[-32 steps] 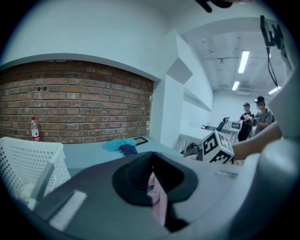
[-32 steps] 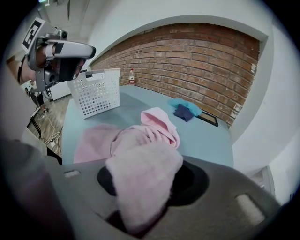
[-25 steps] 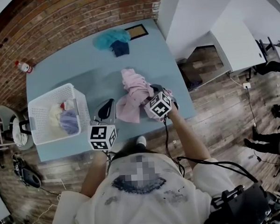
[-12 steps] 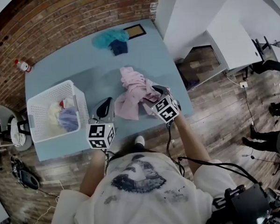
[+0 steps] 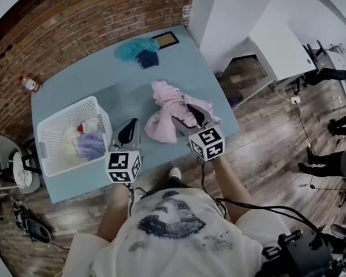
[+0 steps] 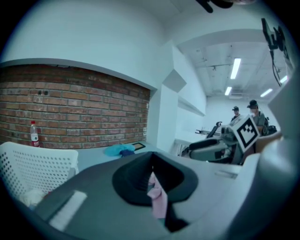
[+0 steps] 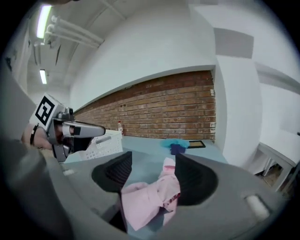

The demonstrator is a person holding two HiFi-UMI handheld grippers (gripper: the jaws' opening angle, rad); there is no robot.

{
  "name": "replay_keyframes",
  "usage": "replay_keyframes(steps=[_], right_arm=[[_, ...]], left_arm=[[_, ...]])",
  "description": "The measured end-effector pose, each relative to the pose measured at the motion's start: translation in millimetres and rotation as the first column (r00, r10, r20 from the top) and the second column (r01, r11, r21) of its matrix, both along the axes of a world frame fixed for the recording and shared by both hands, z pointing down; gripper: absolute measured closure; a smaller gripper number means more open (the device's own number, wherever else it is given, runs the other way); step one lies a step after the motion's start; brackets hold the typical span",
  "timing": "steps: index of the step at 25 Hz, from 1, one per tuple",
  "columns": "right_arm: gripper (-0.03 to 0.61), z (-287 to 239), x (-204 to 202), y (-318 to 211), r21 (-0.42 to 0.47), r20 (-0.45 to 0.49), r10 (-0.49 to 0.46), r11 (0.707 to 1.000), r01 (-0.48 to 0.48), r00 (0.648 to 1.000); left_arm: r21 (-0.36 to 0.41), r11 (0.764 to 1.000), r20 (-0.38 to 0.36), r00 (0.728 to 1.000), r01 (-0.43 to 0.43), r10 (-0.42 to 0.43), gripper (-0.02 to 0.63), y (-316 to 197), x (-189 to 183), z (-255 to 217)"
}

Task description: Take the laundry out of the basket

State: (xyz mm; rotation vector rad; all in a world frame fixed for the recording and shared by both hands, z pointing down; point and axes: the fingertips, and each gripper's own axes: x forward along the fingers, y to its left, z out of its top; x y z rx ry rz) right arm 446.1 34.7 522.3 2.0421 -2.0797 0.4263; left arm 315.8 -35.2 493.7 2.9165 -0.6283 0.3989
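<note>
Left hand-held gripper (image 5: 128, 130): from the head view we see little, since its marker cube covers the rear and only the dark jaw housing shows. In its own view the jaws are closed, w/ a thin pink strip caught in the seam and hanging toward the camera. The strip is a bit of the pink garment (image 5: 167, 109). From above we can't make out where the strip joins the heap. The garment's left edge lies just beside this gripper.

Right hand-held gripper (image 7: 152, 176): jaws stand well apart, not clamped. The garment sits bunched low between them, closer to the right pad. We can't tell if it touches. From above, this gripper is over the garment's near right edge and hides part of it.

The garment is out of the basket (image 5: 41, 147), crumpled mid counter (image 5: 100, 81). The left gripper is between it and the basket.

The basket stands at the counter's left end. The laundry (image 5: 81, 144) inside is white and lilac w/ a red bit, and we can't separate the pieces. In the left gripper view the frame edge cuts off the basket.

A teal cloth (image 5: 134, 47) and a dark blue cloth (image 5: 148, 58), touching each other, lie at the far edge, well apart from both grippers. The person's torso hides the counter's near edge.
</note>
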Motion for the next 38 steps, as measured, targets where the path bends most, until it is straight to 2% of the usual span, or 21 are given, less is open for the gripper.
replay_keyframes(steps=[3, 7, 12, 21, 24, 33, 38], right_arm=[[0.298, -17.0, -12.4, 4.9, 0.039, 0.028, 0.078, 0.996, -0.079, 0.997], [0.403, -31.1, -27.3, 20.8, 0.07, 0.051, 0.202, 0.976, -0.205, 0.978], [0.466, -40.4, -56.2, 37.2, 0.089, 0.059, 0.291, 0.951, -0.295, 0.955], [0.534, -52.7, -102.2, 51.7, 0.111, 0.02, 0.369, 0.923, -0.369, 0.929], [0.577, -55.0, -114.1, 55.5, 0.116, -0.001, 0.389, 0.915, -0.386, 0.921], [0.578, -57.0, -132.8, 54.3, 0.097, -0.017, 0.378, 0.922, -0.375, 0.926], [0.578, -60.7, -140.7, 44.9, 0.094, -0.03, 0.348, 0.934, -0.344, 0.937]], left_arm=[[0.009, 1.0, -0.016, 1.0, -0.02, 0.021, 0.623, -0.6, -12.5, -9.4], [0.024, 0.998, -0.041, 0.998, -0.051, 0.052, 0.623, 2.3, -30.1, -20.9], [0.032, 0.996, -0.052, 0.995, -0.086, 0.088, 0.623, 3.7, -54.8, -26.6], [0.038, 0.988, -0.073, 0.986, -0.148, 0.151, 0.623, 7.9, -90.2, -33.7], [0.033, 0.987, -0.079, 0.984, -0.159, 0.162, 0.623, 9.9, -102.0, -32.6], [0.039, 0.98, -0.092, 0.976, -0.193, 0.196, 0.623, 13.9, -114.7, -37.0], [0.034, 0.986, -0.117, 0.979, -0.161, 0.164, 0.623, 7.1, -123.6, -41.9]])
